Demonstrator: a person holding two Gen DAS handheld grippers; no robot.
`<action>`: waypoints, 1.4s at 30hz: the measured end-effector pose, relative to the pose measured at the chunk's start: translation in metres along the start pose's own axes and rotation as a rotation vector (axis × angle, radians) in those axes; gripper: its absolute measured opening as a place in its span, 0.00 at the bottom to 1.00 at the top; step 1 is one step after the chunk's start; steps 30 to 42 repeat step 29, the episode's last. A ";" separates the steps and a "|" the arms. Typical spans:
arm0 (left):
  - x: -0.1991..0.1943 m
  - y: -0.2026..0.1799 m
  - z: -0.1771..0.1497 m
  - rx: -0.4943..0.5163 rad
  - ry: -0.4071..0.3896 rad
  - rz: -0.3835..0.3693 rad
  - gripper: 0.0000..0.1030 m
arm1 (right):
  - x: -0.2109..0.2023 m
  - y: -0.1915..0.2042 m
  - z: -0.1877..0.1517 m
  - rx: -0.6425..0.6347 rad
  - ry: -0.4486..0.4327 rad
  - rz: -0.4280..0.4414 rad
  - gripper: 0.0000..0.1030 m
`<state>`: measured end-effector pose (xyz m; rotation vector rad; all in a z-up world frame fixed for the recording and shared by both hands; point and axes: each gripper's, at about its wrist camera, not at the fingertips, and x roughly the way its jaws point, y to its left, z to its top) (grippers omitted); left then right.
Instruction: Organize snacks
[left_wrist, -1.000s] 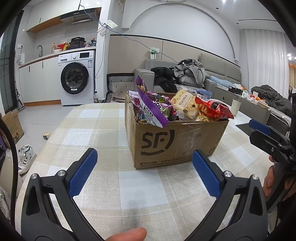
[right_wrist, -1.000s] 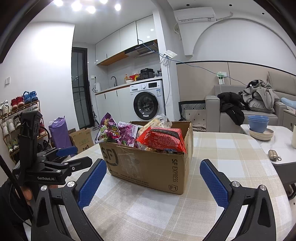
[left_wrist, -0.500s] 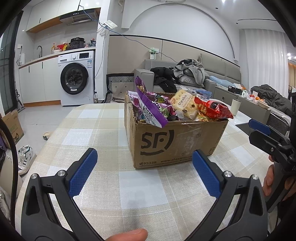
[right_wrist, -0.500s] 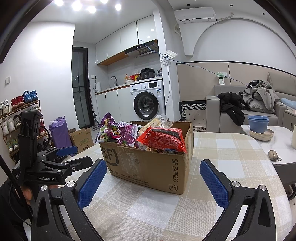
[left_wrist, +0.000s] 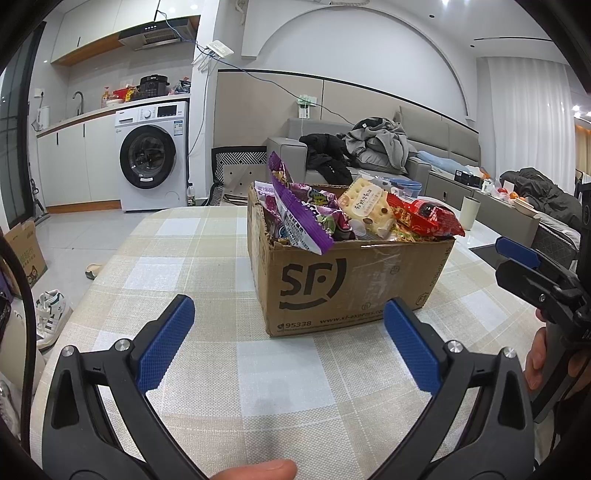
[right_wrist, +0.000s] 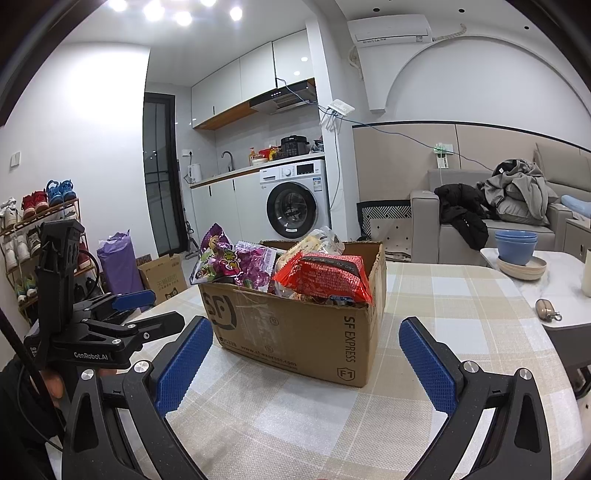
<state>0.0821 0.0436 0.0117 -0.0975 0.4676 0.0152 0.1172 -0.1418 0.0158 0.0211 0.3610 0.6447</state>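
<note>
A cardboard box (left_wrist: 347, 280) full of snack packets (left_wrist: 306, 218) sits on the checked table (left_wrist: 207, 266). Left gripper (left_wrist: 286, 343) and right gripper (right_wrist: 303, 363) hover before it, jaws wide apart, holding nothing.

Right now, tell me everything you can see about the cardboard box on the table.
The cardboard box is brown corrugated card printed with a black SF logo, "95338" and a web address; the right wrist view shows "SF EXPRESS" on its end. It stands upright and open-topped on the checked tablecloth, edges worn, tape across the front. Snack packets heap above the rim: a purple packet, a cracker pack, a red packet. Neither gripper touches it.
</note>
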 end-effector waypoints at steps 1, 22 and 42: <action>0.000 0.000 0.000 0.000 0.000 0.000 0.99 | 0.000 0.000 0.000 0.001 -0.001 0.000 1.00; 0.000 0.000 0.000 0.003 -0.002 -0.001 0.99 | 0.000 0.000 0.000 0.000 0.000 0.000 1.00; 0.000 0.000 0.000 0.000 -0.005 -0.003 0.99 | 0.000 0.000 0.000 0.000 0.000 0.000 1.00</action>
